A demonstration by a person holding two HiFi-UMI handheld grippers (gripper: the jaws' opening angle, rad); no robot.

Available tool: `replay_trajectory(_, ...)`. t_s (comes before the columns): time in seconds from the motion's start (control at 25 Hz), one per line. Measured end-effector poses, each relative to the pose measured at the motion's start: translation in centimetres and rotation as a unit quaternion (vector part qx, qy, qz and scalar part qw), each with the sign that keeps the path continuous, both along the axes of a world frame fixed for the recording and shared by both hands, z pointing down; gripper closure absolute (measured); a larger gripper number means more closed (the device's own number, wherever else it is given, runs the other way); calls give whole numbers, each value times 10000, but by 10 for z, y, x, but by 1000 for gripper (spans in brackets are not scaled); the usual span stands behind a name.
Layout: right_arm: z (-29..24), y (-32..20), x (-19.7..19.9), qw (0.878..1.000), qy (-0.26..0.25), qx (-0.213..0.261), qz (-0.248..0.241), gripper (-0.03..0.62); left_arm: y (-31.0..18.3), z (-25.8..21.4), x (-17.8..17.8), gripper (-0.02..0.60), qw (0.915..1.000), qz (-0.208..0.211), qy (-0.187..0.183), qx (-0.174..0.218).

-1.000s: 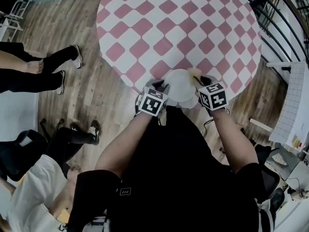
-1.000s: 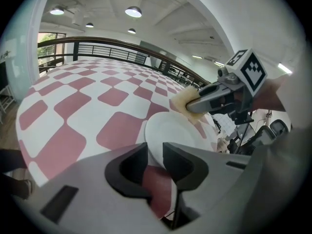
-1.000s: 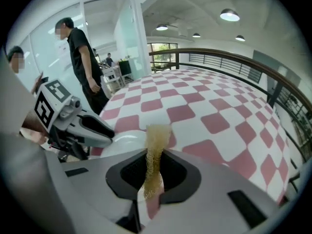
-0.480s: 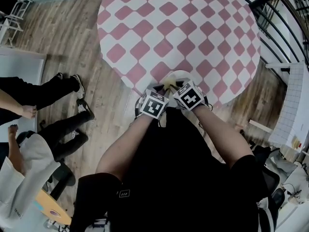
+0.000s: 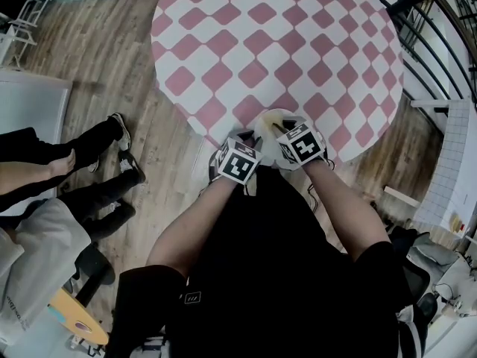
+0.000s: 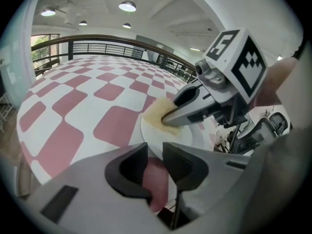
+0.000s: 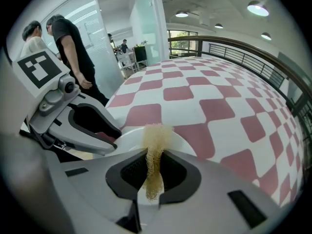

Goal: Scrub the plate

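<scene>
A white plate (image 5: 278,115) sits at the near edge of the round pink-and-white checked table (image 5: 276,36). My left gripper (image 5: 249,136) is shut on the plate's near rim; in the left gripper view its jaws (image 6: 153,152) pinch the plate (image 6: 168,135) edge. My right gripper (image 5: 280,130) is over the plate, shut on a yellowish scrub sponge (image 7: 155,139) whose tip presses on the plate (image 7: 181,141). The left gripper view shows the sponge (image 6: 155,115) under the right gripper (image 6: 171,117) on the plate's far side.
The table's edge lies just under both grippers, with wooden floor (image 5: 149,133) below. People's legs (image 5: 89,151) stand on the floor at left, and two people (image 7: 68,43) show in the right gripper view. A black railing (image 5: 440,21) runs along the right.
My right gripper moved left from the plate's right side onto the plate with the sponge, then shifted slightly right. The left gripper kept its hold. People at left moved about.
</scene>
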State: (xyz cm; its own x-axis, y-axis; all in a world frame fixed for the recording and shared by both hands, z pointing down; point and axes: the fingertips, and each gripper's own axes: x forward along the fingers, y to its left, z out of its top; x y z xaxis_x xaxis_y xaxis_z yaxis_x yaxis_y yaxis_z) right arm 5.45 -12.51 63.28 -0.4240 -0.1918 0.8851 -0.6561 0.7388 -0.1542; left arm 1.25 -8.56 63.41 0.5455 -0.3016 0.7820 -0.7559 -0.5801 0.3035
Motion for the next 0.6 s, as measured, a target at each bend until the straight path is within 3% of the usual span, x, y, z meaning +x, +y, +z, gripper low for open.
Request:
replay_trajectory(0.16, -2, -11, 35, 9994, 77, 11, 343, 543, 1, 0, 0, 483, 10000, -27, 11, -3)
replay_trajectory(0.44, -6, -9, 59, 9983, 431, 295, 247, 543, -2, 0, 1, 483, 10000, -56, 34, 0)
replay_trajectory(0.6, -9, -16, 95, 9939, 805, 520, 540, 543, -1, -1, 1, 483, 10000, -83, 45, -18)
